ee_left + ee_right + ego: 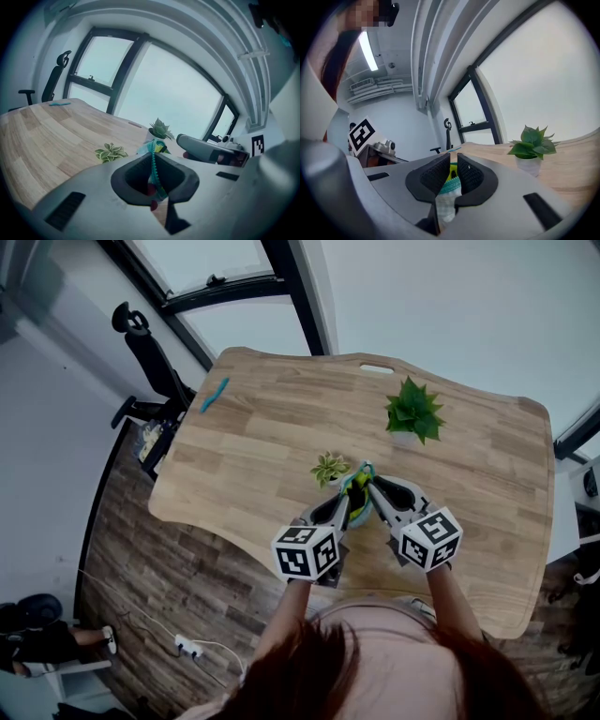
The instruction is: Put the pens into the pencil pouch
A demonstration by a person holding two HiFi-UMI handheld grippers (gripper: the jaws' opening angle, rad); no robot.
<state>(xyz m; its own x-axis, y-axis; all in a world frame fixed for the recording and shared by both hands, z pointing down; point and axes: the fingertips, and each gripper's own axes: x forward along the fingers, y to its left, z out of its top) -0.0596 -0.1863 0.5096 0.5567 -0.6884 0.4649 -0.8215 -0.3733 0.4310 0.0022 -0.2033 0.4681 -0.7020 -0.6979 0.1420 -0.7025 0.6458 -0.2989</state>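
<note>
On the wooden worktop (281,427), a teal pen (215,395) lay upper left, a leafy potted plant (413,411) upper right, a small potted plant (329,468) central, a fabric pouch (359,480) just right of it.

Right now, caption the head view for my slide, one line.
The left gripper and right gripper pinch the pencil pouch at a wooden desk; a teal pen lies at its far corner.

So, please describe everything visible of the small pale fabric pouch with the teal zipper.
The pencil pouch is soft, pale checked fabric with a teal zipper; something yellow shows inside. It is over the light wooden table, its opening held between the left gripper and the right gripper, each shut on one edge.
</note>
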